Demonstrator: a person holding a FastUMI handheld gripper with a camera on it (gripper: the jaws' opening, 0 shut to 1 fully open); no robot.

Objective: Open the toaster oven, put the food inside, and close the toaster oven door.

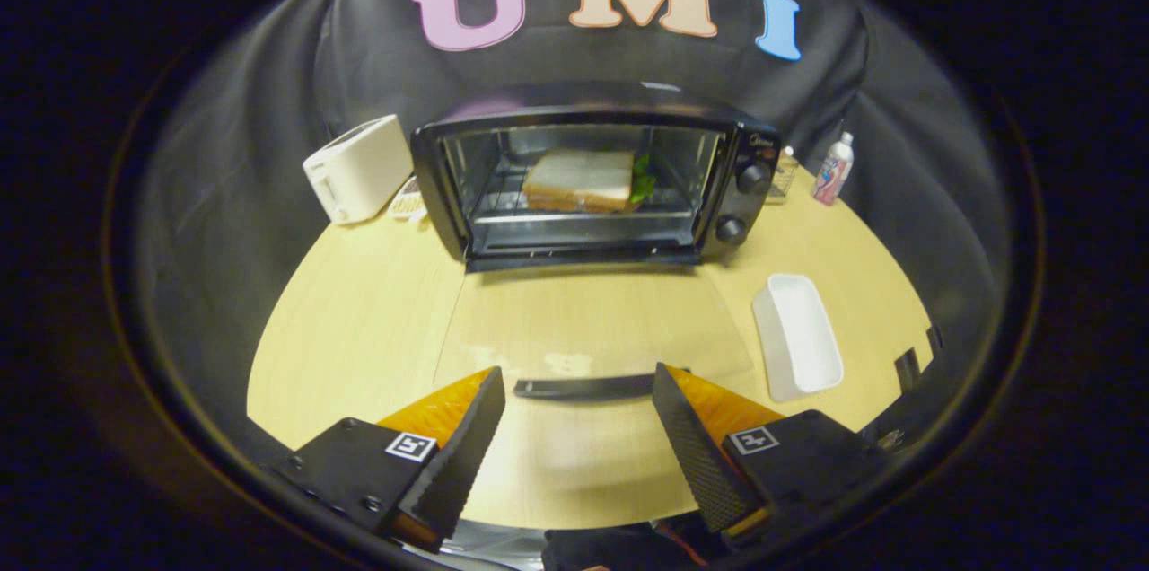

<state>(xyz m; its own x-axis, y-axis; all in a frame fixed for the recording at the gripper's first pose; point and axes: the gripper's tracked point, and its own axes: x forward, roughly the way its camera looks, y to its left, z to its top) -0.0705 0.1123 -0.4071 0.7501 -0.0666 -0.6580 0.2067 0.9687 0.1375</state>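
The black toaster oven (592, 185) stands at the back of the wooden table with its glass door (592, 329) folded down flat toward me. The door's black handle (588, 387) lies just ahead of my fingertips. A sandwich (582, 180) with white bread and green leaves rests on the rack inside the oven. My gripper (579, 387) is open, its two fingers spread wide just behind the handle, with nothing between them.
A white toaster (357, 169) stands left of the oven. A white rectangular tray (797, 338) lies on the table to the right of the door. A small bottle (833, 169) stands at the back right. Bare tabletop (359, 320) lies left of the door.
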